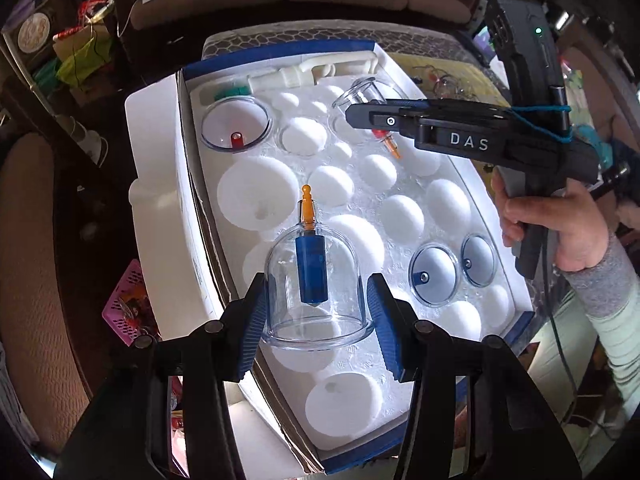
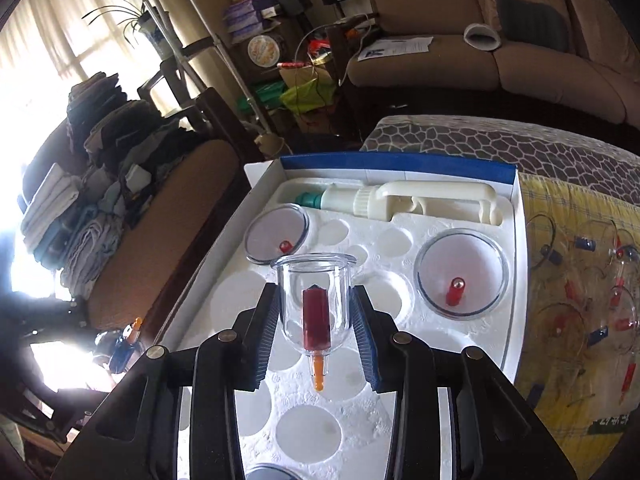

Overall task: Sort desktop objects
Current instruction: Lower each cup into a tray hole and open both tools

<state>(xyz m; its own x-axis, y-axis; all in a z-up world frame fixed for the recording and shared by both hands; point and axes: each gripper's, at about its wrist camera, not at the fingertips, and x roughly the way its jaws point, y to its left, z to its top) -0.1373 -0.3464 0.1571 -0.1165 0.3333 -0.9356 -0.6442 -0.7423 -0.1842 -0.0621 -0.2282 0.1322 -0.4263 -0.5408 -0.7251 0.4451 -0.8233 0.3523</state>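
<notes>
My left gripper point(image 1: 318, 320) is shut on a clear cup with a blue core and orange tip point(image 1: 312, 276), its rim toward the camera, above the white foam tray point(image 1: 404, 200) in the blue-edged box. My right gripper point(image 2: 316, 328) is shut on a smaller clear cup with a red core point(image 2: 316, 300), its mouth away from the camera and its orange tip near. In the left wrist view the right gripper point(image 1: 360, 114) hovers over the tray's far right with that cup point(image 1: 362, 94). Seated cups: red-cored point(image 1: 236, 124), point(image 2: 460, 274), blue-cored point(image 1: 434, 274).
A cream hand pump point(image 2: 404, 198) lies in the tray's far slot. Several loose cups point(image 2: 600, 300) lie on the yellow cloth right of the box. A person's hand point(image 1: 560, 220) holds the right gripper. Sofas point(image 2: 500, 40) and cluttered shelves surround the patterned bed.
</notes>
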